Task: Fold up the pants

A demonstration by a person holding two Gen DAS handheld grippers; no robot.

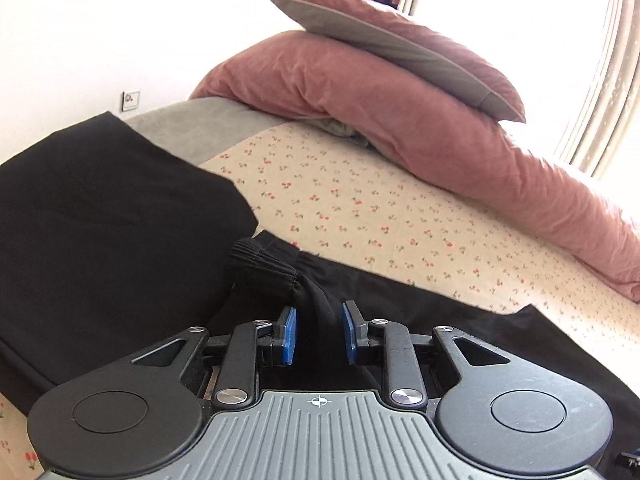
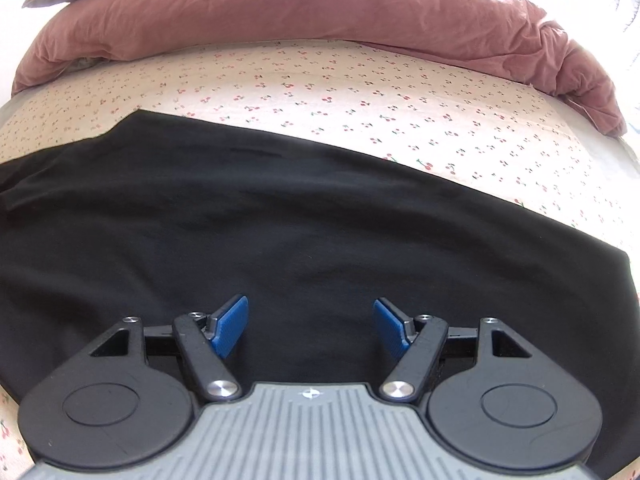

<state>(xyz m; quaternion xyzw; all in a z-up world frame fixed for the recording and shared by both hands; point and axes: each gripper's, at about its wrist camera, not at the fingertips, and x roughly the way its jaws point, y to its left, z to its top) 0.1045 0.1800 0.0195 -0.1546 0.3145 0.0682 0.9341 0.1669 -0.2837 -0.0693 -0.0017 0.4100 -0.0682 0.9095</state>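
Black pants (image 1: 112, 224) lie spread on the bed. In the left wrist view my left gripper (image 1: 320, 332) has its blue pads on either side of a bunched fold of black cloth just behind the ribbed elastic cuff (image 1: 262, 266), which is lifted off the bed. The pads look closed on this cloth. In the right wrist view the pants (image 2: 280, 216) lie flat across the sheet. My right gripper (image 2: 310, 326) hovers low over them, jaws wide apart and empty.
The bed has a cherry-print sheet (image 1: 360, 200), also seen in the right wrist view (image 2: 360, 92). A pink duvet (image 1: 380, 92) and a grey-pink pillow (image 1: 384, 40) are piled at the far side. A window with curtains (image 1: 600, 80) is at the right.
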